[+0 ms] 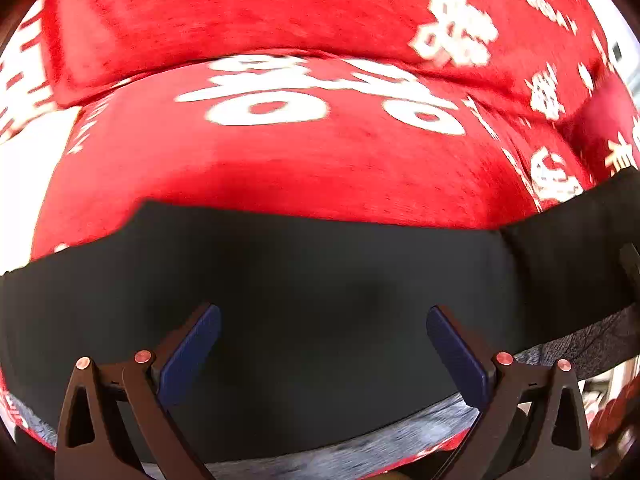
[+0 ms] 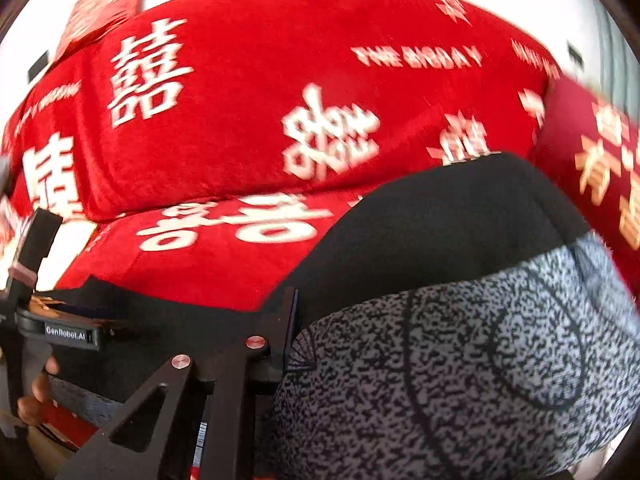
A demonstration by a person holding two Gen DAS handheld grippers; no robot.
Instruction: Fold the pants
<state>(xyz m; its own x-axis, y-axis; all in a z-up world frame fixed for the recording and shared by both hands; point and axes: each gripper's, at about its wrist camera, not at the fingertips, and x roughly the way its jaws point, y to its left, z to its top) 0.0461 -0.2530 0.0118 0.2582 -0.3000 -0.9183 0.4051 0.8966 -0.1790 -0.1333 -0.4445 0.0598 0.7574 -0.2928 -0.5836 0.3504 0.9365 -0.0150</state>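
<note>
In the right wrist view much is hidden. Only one finger [image 2: 288,320] of the right gripper [image 2: 296,344] shows; the rest is buried under a bulging fold of the pants [image 2: 460,320], whose speckled grey-and-black inner face fills the lower right of the frame. The cloth seems bunched at that finger, but whether the claw is pinching it or standing apart cannot be told. At the lower left edge the left gripper's [image 2: 56,328] body with its small label appears, cut off, with the fingertips [image 2: 38,392] of the person's hand just behind it.

In the left wrist view the left gripper [image 1: 323,344] has its blue pads [image 1: 192,352] spread wide, with the black outer face of the pants [image 1: 320,280] lying flat beneath and between them; whether the pads touch the cloth is unclear. A strip of the grey inner side peeks out along the near edge.

Beyond the pants lies a red blanket [image 1: 280,168] printed with white characters, motion-blurred. Farther back sits a matching red cushion [image 2: 260,92], its edges smeared and its lettering hard to read.
</note>
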